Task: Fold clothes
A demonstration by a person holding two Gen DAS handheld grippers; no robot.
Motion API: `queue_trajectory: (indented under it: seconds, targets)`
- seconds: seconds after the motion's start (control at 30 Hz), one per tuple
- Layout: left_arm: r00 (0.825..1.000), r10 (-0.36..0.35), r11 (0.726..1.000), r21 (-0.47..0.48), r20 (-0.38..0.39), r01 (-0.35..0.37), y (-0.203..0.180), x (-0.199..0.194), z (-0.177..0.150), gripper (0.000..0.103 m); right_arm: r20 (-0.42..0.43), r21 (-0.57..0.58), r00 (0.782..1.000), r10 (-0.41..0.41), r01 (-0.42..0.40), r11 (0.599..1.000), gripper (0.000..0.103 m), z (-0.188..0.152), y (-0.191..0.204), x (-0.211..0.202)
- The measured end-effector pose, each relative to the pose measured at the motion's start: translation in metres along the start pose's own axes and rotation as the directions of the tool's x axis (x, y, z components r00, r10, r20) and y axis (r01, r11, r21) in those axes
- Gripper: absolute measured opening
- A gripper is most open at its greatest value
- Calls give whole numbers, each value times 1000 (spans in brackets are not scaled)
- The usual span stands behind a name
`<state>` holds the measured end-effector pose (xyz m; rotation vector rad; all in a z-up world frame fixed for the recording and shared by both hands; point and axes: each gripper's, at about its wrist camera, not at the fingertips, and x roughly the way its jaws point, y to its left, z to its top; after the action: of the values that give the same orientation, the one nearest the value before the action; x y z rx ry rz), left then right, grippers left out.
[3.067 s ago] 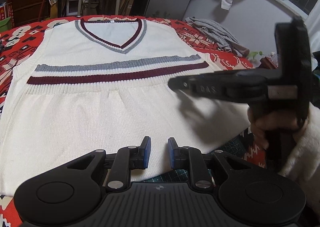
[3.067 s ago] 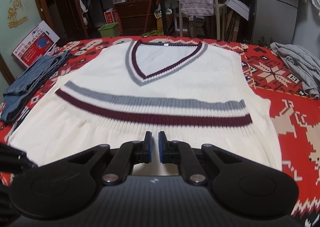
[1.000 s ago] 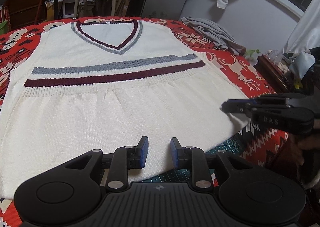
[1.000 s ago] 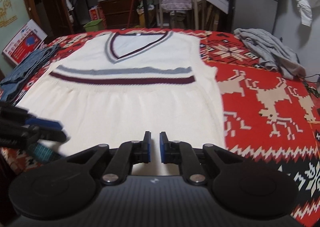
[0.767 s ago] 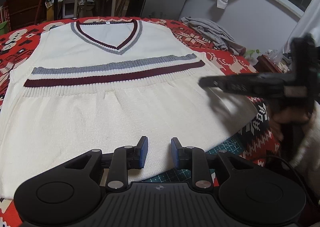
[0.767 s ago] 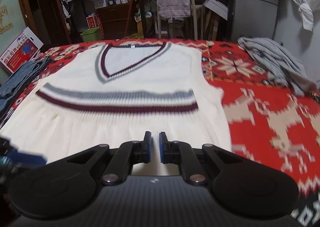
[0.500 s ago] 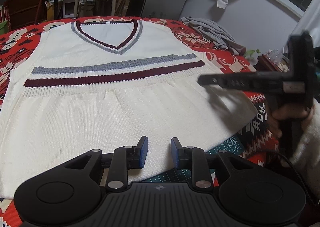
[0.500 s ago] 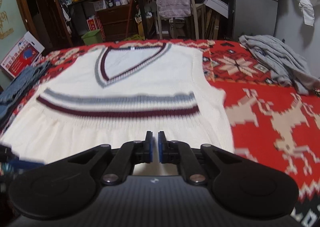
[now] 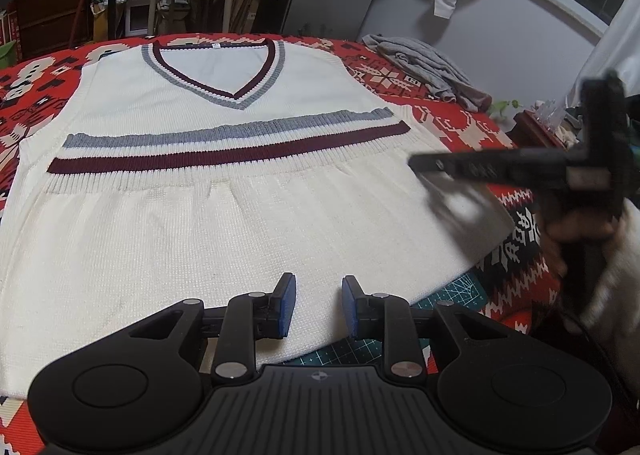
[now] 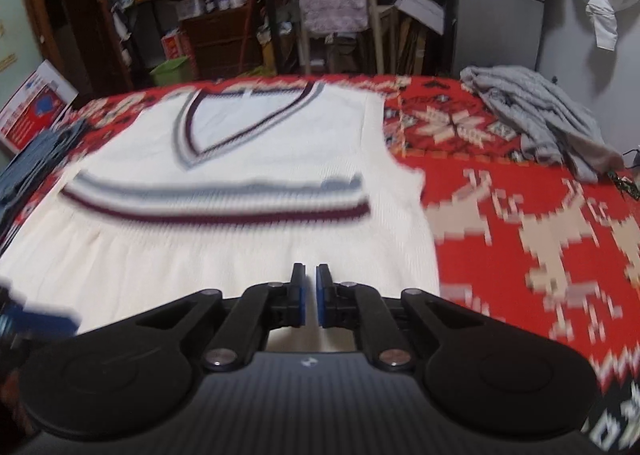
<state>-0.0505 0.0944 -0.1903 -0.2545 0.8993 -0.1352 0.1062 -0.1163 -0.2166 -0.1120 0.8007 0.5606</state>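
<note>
Cream ribbed-knit V-neck vest with grey and maroon bands lies spread flat on the red patterned cloth; we judge it soft, light, best pinched at hem corners. Left gripper: pads apart, empty. Right gripper: pads nearly together, empty, over the vest's right edge.

Bare red blanket right of the vest; grey garment heaped farther back.

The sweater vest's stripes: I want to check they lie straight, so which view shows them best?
The left wrist view: the sweater vest lies sharp, both chest stripes crisp across nearly its full width. The right wrist view shows the same vest blurred, stripes smeared.
</note>
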Motion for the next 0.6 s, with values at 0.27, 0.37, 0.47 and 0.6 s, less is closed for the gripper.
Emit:
queue_trajectory:
  seconds: [0.27, 0.37, 0.47, 0.6]
  targets:
    - [999, -1, 998, 64, -48, 5, -1, -3, 12, 25, 16, 18, 999, -34, 34, 999, 6, -20, 5, -20]
    - [997, 7, 998, 62, -71, -3, 4, -1, 20, 25, 4, 17, 998, -67, 66, 998, 6, -43, 5, -38]
    - [998, 40, 995, 92, -43, -36, 0, -3, 31, 25, 22, 66, 998, -63, 62, 996, 8, -55, 3, -59]
    - [997, 58, 988, 143, 59, -66, -16, -13, 44, 49, 70, 86, 995, -66, 60, 994, 18, -57, 8, -82]
